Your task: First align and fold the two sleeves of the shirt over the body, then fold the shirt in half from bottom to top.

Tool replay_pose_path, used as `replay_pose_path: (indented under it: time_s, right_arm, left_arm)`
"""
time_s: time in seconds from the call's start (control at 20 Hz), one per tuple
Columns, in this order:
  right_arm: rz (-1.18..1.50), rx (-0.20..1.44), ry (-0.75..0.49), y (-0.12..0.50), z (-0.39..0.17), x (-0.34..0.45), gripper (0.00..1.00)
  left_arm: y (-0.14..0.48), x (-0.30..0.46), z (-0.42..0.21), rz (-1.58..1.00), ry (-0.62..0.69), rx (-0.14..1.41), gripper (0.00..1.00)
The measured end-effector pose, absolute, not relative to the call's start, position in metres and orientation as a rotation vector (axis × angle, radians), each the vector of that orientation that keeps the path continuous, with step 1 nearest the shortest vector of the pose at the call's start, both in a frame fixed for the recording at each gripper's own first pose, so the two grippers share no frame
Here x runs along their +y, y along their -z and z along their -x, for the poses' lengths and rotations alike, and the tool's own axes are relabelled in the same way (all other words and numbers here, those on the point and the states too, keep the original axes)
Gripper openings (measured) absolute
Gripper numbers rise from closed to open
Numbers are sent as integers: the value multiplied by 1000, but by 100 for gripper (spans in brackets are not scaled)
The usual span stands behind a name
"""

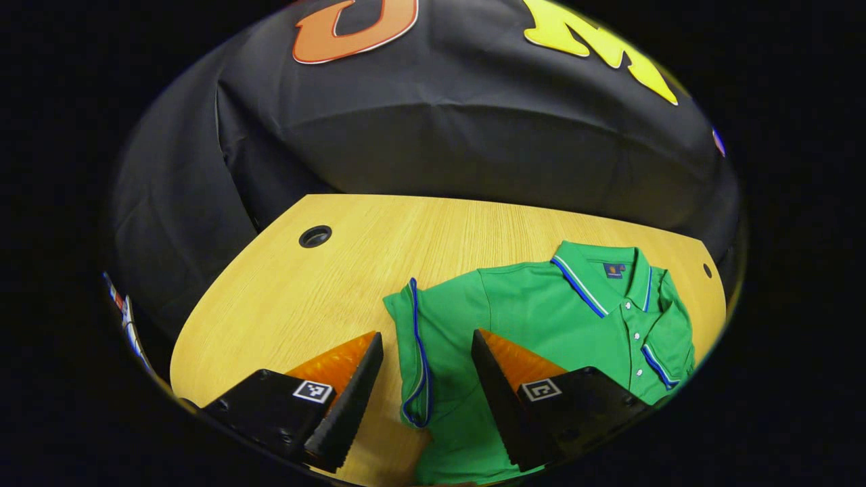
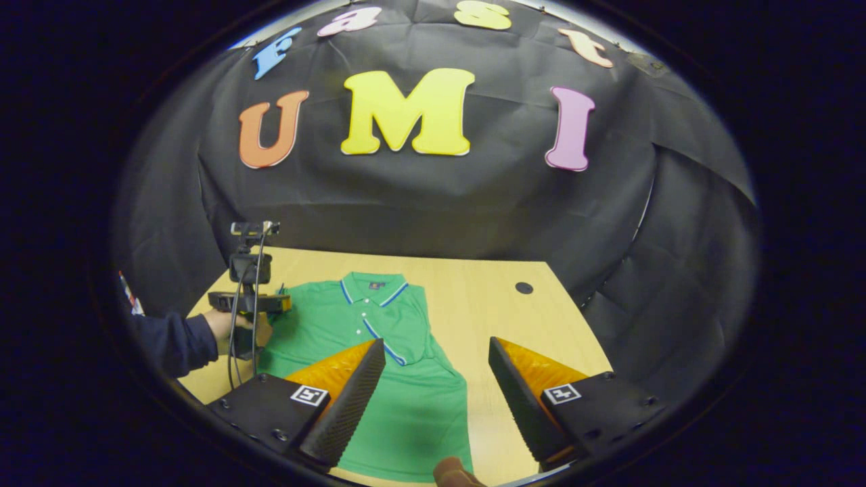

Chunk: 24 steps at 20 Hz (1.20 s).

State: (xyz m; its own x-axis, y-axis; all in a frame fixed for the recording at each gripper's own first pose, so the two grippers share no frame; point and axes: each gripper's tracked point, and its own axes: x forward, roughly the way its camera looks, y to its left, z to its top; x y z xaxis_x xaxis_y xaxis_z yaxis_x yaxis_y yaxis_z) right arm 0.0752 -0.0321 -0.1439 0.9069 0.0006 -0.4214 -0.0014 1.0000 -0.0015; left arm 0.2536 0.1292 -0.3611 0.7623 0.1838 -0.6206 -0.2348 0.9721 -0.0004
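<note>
The left tongs (image 1: 426, 379) gape wide over the blue-piped sleeve (image 1: 414, 352) of the soft, limp green polo shirt (image 1: 541, 311) lying flat on the pale wooden bench (image 1: 304, 291), best pinched at that cuff, while the right tongs (image 2: 436, 379) stand wide, empty.

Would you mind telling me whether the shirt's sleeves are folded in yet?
One is: a sleeve lies folded across the green shirt. The other sleeve is still spread on the table.
</note>
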Motion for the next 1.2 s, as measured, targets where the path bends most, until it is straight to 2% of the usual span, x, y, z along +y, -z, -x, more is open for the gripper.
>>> replay_pose_path:
  time_s: [0.2,0.25,0.35,0.4,0.55,0.6,0.65,0.75,0.8,0.85,1.05,1.2]
  right_arm:
    - [-7,391,14,126,-76,-37,96]
    - [3,385,17,125,-75,-39,100]
    - [11,385,24,125,-73,-42,99]
    - [9,388,26,126,-72,-44,100]
    - [-7,396,43,130,-70,-50,99]
    - [-14,397,50,130,-68,-53,99]
    - [-19,397,51,131,-69,-54,99]
    - [-16,402,54,133,-67,-57,96]
    - [-15,403,52,134,-67,-57,99]
    - [-13,403,53,135,-66,-58,99]
    - [-16,410,45,139,-65,-57,99]
    - [-23,404,35,135,-66,-56,99]
  left_arm:
    - [373,129,-255,96,-227,708,75]
    - [375,130,-256,99,-228,713,72]
    - [377,132,-256,99,-229,722,74]
    - [378,133,-257,98,-225,726,64]
    - [383,135,-255,108,-225,747,46]
    - [382,135,-255,110,-220,745,42]
    - [384,135,-256,103,-217,747,46]
    - [383,138,-257,85,-209,754,27]
    - [383,138,-257,84,-209,760,24]
    - [384,138,-257,84,-208,762,16]
    - [383,138,-257,69,-189,769,7]
    - [379,138,-257,63,-174,774,4]
